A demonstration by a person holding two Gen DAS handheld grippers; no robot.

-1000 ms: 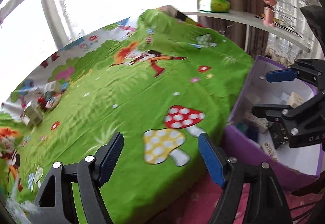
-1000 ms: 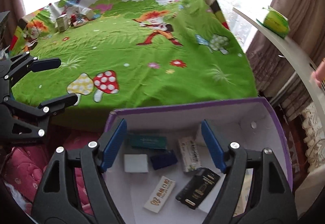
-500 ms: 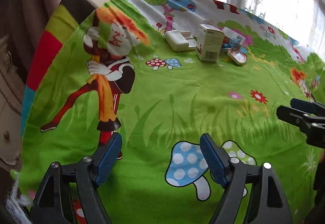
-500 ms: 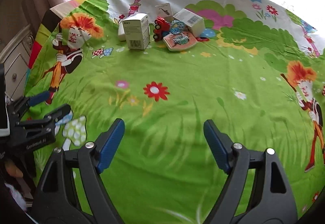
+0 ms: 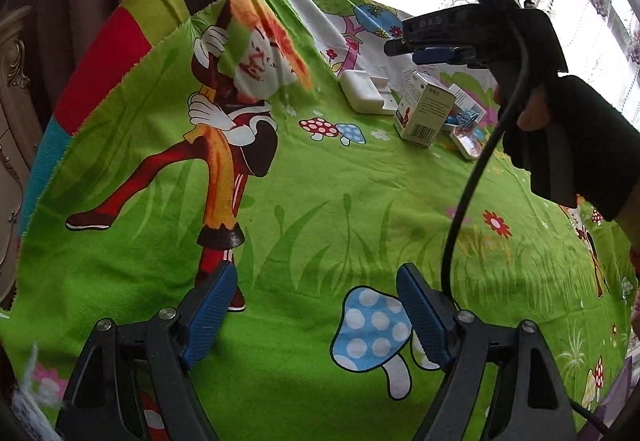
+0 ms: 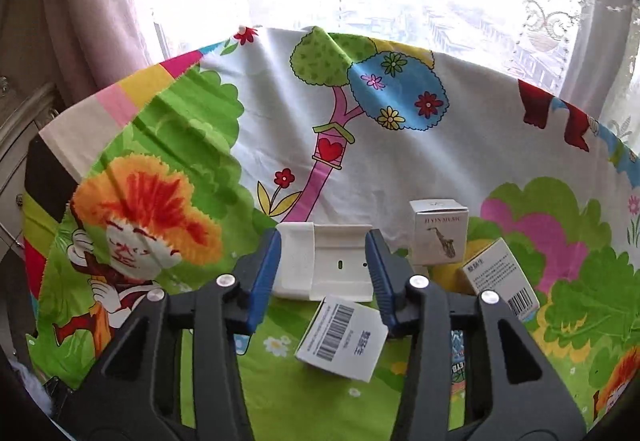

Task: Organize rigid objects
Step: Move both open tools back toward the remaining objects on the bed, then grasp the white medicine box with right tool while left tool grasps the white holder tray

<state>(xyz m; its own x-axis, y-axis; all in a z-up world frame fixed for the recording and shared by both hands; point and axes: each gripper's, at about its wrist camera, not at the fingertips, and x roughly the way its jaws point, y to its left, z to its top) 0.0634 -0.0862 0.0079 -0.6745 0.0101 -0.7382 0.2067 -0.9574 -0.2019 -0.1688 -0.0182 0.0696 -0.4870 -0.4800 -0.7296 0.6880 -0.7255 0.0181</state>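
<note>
Several small rigid items lie in a cluster on the cartoon bedsheet [image 5: 320, 209]. Among them are a white plastic case [image 6: 324, 261], an upright barcoded carton [image 6: 344, 337], a saxophone box [image 6: 438, 233] and a tilted carton [image 6: 500, 281]. My right gripper [image 6: 322, 269] is closing, and its own view shows the white case between the blue pads. From the left wrist view the right gripper [image 5: 400, 51] hangs just above the white case [image 5: 362, 93], apart from it. My left gripper [image 5: 316, 305] stands open over the green cloth with nothing between its fingers.
A person's gloved hand [image 5: 560, 129] holds the right gripper, and its cable [image 5: 468, 201] hangs across the bed. A carton [image 5: 424, 113] and small toys [image 5: 466, 137] sit below it. Curtains [image 6: 80, 21] and a window back the bed. A purple corner [image 5: 618, 395] shows at lower right.
Both grippers swung away from the purple box. The right one travelled across the bed to the item cluster and narrowed its jaws. The left one has held still for the last half second.
</note>
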